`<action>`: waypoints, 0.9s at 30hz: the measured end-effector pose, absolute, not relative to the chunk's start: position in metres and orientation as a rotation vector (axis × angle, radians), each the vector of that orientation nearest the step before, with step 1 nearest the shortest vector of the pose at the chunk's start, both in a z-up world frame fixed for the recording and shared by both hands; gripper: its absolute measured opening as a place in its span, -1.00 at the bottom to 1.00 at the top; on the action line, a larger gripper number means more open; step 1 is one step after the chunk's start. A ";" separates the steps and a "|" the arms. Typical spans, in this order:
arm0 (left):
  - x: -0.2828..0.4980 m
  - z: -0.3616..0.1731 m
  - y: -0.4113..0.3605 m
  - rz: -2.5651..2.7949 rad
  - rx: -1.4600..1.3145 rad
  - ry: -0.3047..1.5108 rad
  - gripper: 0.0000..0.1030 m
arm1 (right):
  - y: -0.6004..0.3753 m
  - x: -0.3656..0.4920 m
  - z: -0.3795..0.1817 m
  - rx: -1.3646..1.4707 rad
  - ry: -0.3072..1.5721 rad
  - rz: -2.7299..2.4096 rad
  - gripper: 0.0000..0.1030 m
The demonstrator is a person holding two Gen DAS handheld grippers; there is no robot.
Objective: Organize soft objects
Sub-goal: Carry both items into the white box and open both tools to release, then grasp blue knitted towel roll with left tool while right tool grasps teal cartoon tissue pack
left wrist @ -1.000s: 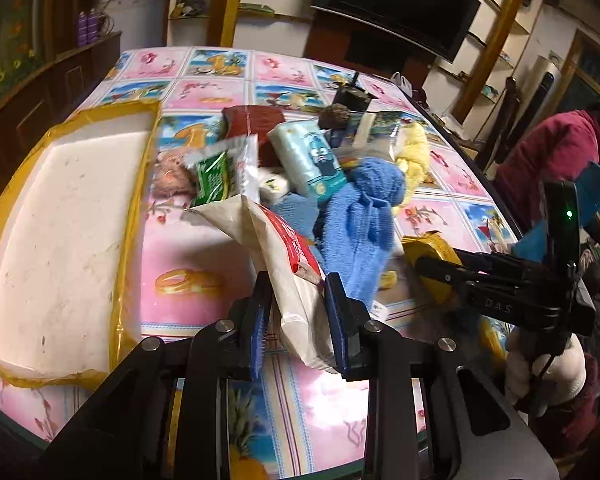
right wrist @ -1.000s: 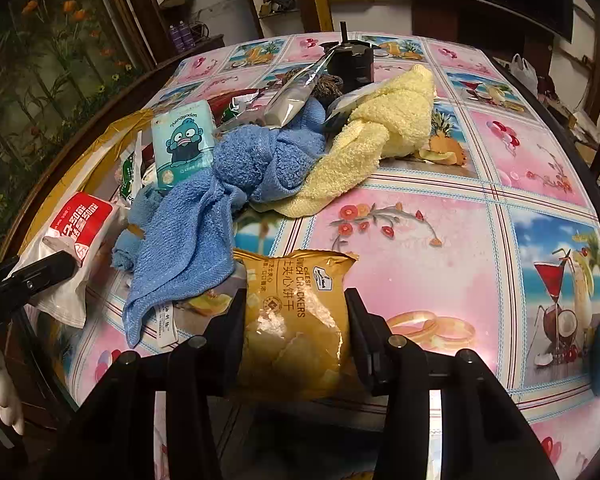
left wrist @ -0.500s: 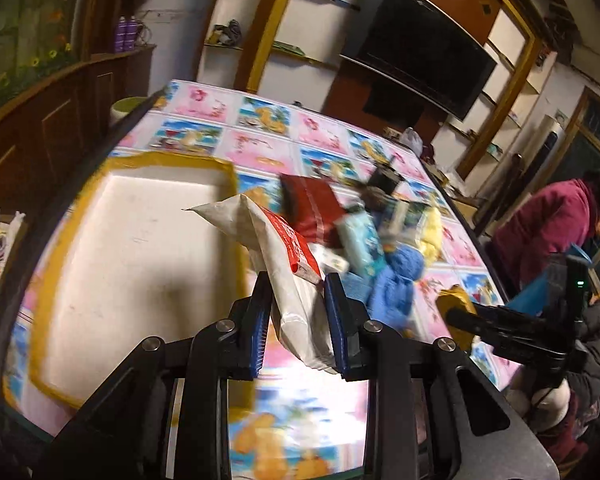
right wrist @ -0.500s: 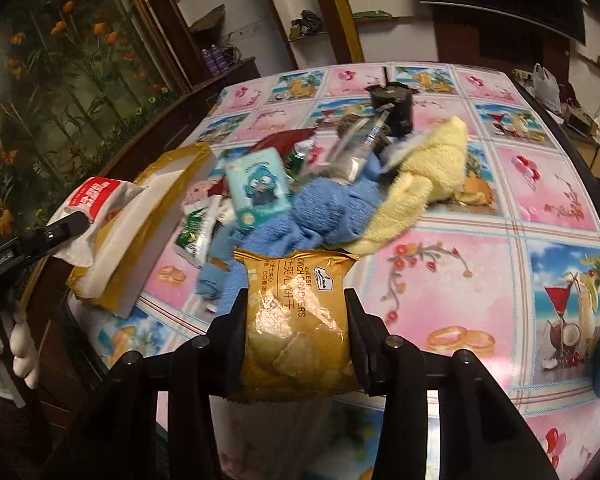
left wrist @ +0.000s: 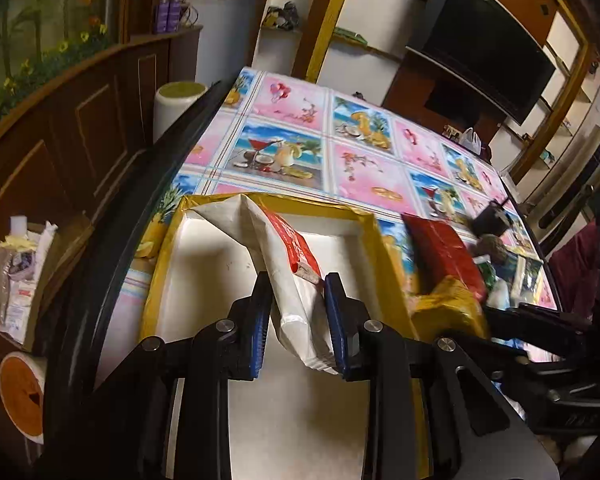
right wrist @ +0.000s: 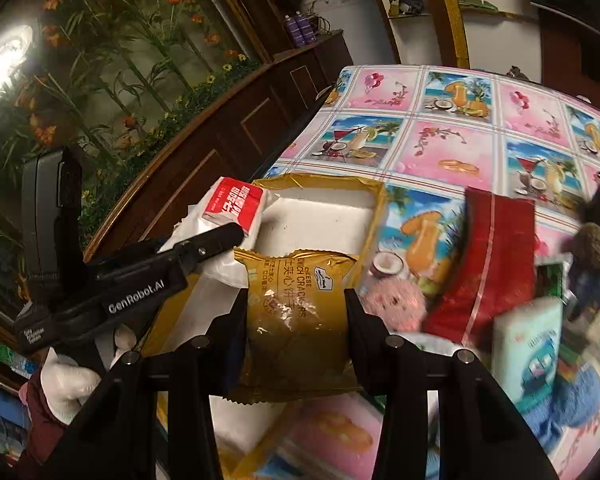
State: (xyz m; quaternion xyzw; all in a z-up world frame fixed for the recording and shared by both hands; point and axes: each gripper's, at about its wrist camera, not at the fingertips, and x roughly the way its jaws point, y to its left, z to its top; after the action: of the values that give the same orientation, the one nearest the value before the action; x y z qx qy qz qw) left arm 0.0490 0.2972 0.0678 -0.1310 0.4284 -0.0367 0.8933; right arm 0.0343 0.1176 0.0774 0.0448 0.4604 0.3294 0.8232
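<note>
Two tongs clenched | left tongs (left wrist: 296,312): white red-label pack (left wrist: 288,264) | right tongs (right wrist: 296,320): "CHEESE SANDWICH CRACKERS" bag (right wrist: 296,320)

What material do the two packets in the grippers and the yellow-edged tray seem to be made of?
White packet: thin plastic film, semi-gloss, creased where the fingers pinch it. Gold cracker packet: glossy, probably foil-type film, with crinkles and a serrated bottom edge. Tray: likely white foam, matte and grainy, its rim wrapped in shiny yellow tape.
</note>
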 end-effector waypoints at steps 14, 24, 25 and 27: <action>0.061 0.043 0.353 -0.154 -0.615 0.914 -0.05 | 0.138 0.079 0.059 0.140 0.981 0.648 0.01; -0.011 0.099 0.307 -0.205 -0.563 0.813 0.04 | 0.013 0.041 0.085 0.085 0.893 0.483 0.01; -0.017 0.101 0.297 -0.226 -0.546 0.813 0.04 | 0.004 0.037 0.081 0.071 0.901 0.462 0.01; -0.031 0.106 0.262 -0.297 -0.486 0.823 0.04 | -0.010 0.029 0.073 0.063 0.928 0.443 0.01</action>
State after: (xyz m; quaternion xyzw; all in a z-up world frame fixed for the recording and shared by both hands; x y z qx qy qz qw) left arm -0.0307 0.2625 0.1059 -0.2331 0.3946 -0.1422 0.8774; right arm 0.0295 -0.0097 0.0729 0.0302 0.4438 0.2120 0.8701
